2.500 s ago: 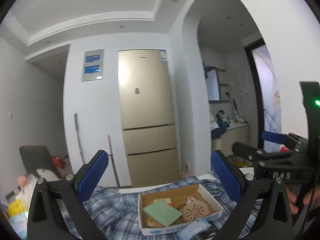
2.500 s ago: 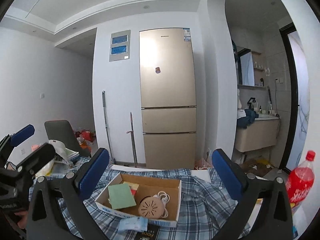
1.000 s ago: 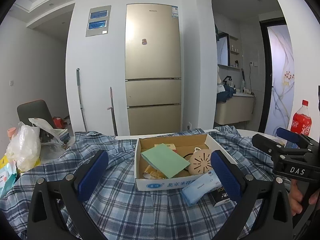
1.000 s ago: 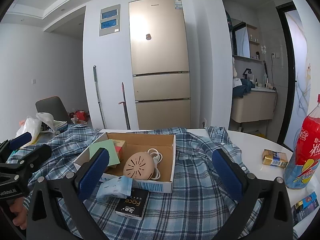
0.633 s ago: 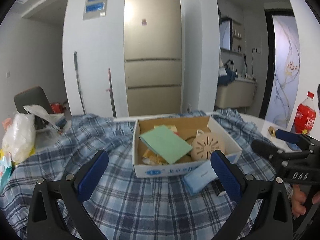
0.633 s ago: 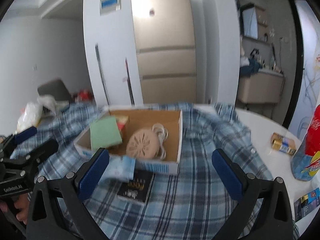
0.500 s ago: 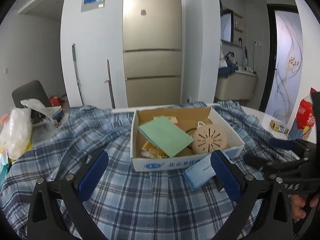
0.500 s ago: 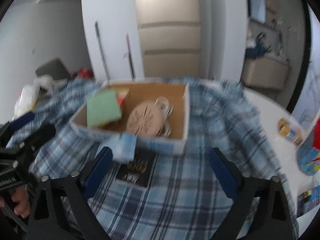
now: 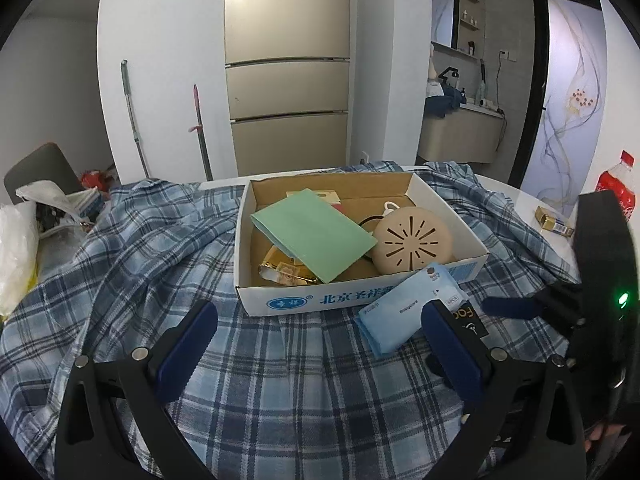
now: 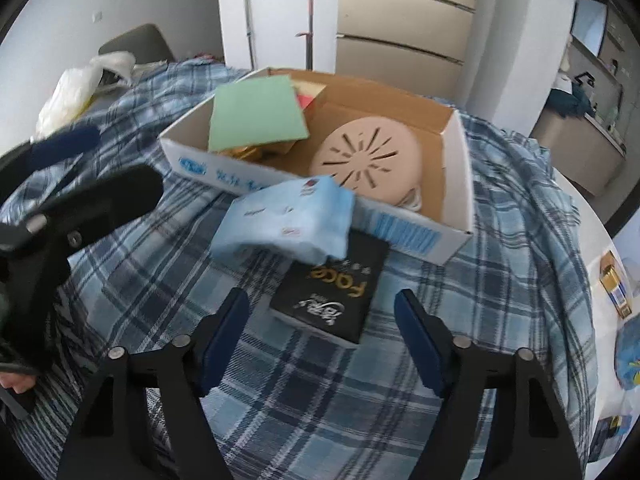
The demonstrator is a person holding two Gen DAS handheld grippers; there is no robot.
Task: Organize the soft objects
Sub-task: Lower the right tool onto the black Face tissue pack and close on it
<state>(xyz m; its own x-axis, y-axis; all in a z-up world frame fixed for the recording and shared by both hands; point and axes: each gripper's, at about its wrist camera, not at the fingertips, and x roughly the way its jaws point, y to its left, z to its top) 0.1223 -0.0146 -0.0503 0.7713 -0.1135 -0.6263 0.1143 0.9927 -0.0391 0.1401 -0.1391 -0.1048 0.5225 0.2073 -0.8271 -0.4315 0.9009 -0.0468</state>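
In the left wrist view a white plastic bag (image 9: 16, 248) sits at nine o'clock on the edge of the bench (image 9: 516, 196), which is covered by a blue plaid shirt (image 9: 132, 264). The left gripper (image 9: 318, 346) hangs over the cloth at six o'clock, its fingers (image 9: 188, 344) wide apart with only plaid fabric between them. At the centre lies an open cardboard box (image 9: 280, 300) holding a green sheet (image 9: 312, 236) and, to its right, a round beige vented disc (image 9: 414, 240). A light blue soft pack (image 9: 404, 312) leans on the box's front wall at about four o'clock, resting partly on a black packet (image 9: 468, 318). At three o'clock stands a red soda bottle (image 9: 614, 196), with a small gold box (image 9: 554, 222) near it.

In the right wrist view the blue pack (image 10: 286, 216) lies at the centre, overlapping the black packet (image 10: 334, 296) just below it. The right gripper (image 10: 322, 330) is at six o'clock, its fingers (image 10: 226, 330) closing, still apart, the packet's near edge just ahead of them and untouched.
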